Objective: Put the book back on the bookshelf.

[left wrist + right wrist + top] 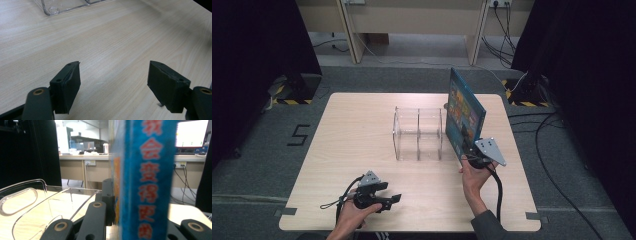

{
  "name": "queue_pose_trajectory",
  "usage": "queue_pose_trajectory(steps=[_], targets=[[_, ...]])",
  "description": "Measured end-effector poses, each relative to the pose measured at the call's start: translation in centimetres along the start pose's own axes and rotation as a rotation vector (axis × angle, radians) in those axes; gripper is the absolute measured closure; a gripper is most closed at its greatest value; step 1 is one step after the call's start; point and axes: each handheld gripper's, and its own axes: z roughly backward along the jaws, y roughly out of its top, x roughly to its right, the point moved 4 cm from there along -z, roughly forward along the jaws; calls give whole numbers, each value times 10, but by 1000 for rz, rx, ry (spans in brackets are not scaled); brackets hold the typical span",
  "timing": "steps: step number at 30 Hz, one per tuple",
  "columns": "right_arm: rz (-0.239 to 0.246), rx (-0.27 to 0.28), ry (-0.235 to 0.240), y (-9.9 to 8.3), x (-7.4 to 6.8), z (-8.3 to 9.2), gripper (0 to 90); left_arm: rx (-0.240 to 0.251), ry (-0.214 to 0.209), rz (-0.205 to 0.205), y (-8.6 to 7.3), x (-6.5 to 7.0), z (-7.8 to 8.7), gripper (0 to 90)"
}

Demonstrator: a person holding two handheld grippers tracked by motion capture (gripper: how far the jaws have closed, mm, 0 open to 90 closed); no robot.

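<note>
The right tool [475, 156] is clamped on the near bottom edge of a blue book [465, 116], holding it upright on edge just off the right side of the clear rack [419, 132] that stands mid-bench. In the right gripper view the spine of the book [147, 180] rises straight up between the jaws, with the curved walls of the rack [37, 202] lying to the left of it and lower. That is the relation the next move hangs on: the slots run away from the person, parallel to the covers of the book, so its long bottom edge already lines up with them, and the nearest slot lies only a short step to the left. The book looks to be above the bench [362, 150] rather than resting in any compartment; I cannot tell whether its far corner touches the rack wall. The right hand is plainly the nearer one. The left tool [384, 200] rests low near the front edge, jaws apart and empty, with bare wood between its pads [68, 86], well apart from the rack
</note>
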Motion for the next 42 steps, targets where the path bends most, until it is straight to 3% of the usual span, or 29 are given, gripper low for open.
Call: queue_pose_trajectory(steps=[6,14,15,17,19,24,29,37,40,42], targets=[[-23,16,-11,-3,-1,3,817,-7,5,-27,0,3,0,258],[5,12,-19,-6,-1,14,804,-11,-4,-24,0,4,0,260],[-26,11,-18,-6,0,15,800,-11,-5,-23,0,5,0,260],[-34,15,-23,-5,0,16,789,-11,-5,-21,0,5,1,260],[-6,22,-30,-3,0,19,778,-13,-8,-20,0,5,1,260],[-1,16,-38,-2,2,23,735,-15,-12,-19,0,6,0,260],[7,-37,-28,-11,5,27,709,-13,-13,-21,0,5,1,260],[97,-88,-4,-11,3,36,623,-12,-18,-17,0,6,1,258],[93,-106,14,-11,3,40,610,-17,-20,-18,-1,6,1,257],[116,-113,27,-12,4,44,600,-19,-21,-19,-1,7,0,257]])
